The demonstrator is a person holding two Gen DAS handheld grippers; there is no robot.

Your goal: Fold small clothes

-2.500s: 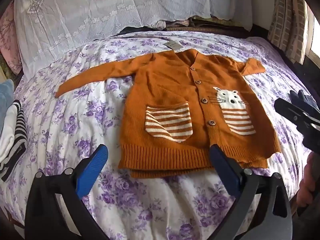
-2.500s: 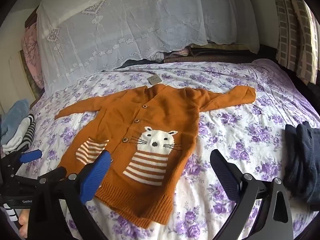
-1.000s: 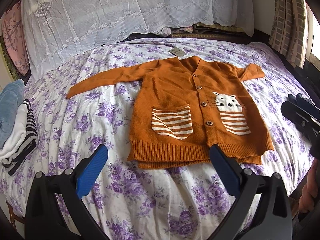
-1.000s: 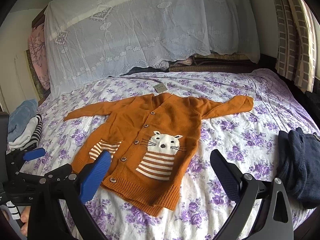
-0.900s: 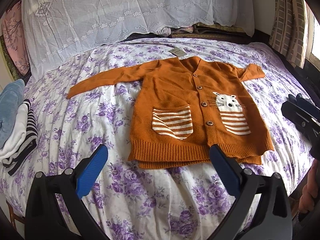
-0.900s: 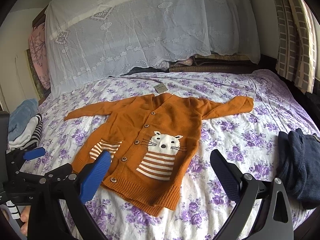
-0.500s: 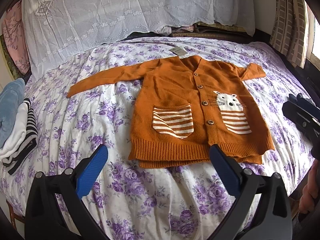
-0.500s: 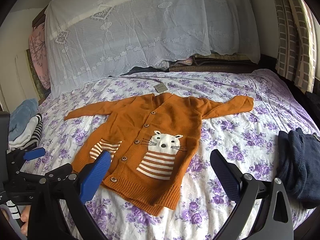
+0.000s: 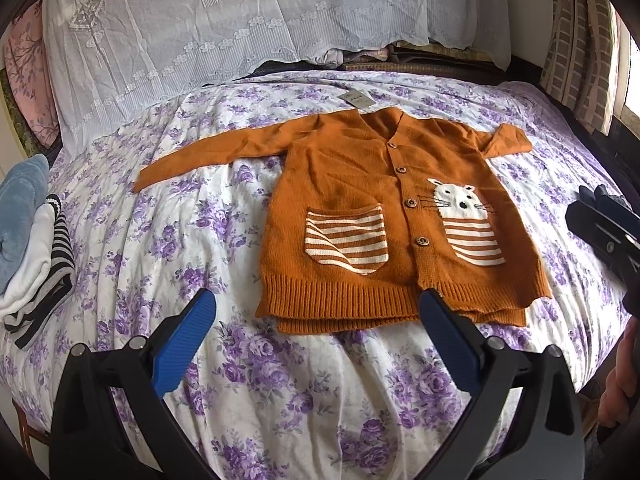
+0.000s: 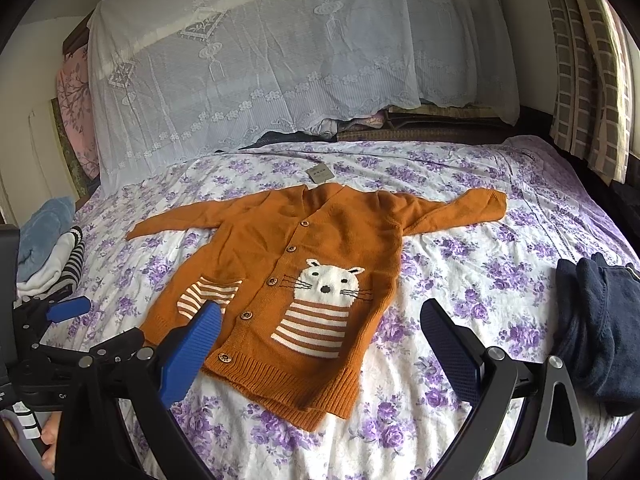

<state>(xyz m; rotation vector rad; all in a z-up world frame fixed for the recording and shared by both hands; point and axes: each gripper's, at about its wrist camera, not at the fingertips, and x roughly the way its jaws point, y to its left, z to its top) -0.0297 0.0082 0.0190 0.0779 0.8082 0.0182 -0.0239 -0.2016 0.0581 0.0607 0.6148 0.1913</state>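
An orange knitted cardigan [image 9: 352,184] [image 10: 320,236] with a white cat and striped pockets lies flat and buttoned on the flowered bedspread [image 9: 160,240], both sleeves spread out. A paper tag [image 9: 357,99] sticks out at its collar. My left gripper [image 9: 318,338] hovers open just short of the hem, holding nothing. My right gripper [image 10: 320,338] also stands open above the hem's right part, empty. The left gripper's blue fingertip [image 10: 68,307] shows at the left of the right wrist view. The right gripper's black body [image 9: 600,228] shows at the right edge of the left wrist view.
Folded clothes, blue, white and striped [image 9: 28,240] [image 10: 48,256], are stacked at the bed's left edge. A dark navy garment [image 10: 600,328] lies at the right edge. A lace-covered headboard pile [image 10: 280,60] stands behind, and curtains [image 10: 588,60] hang at the right. A hand [image 9: 618,384] holds the right gripper.
Both grippers have drawn back and up from the cardigan since the earliest frames, so it looks smaller and farther. In the last second almost nothing has moved.
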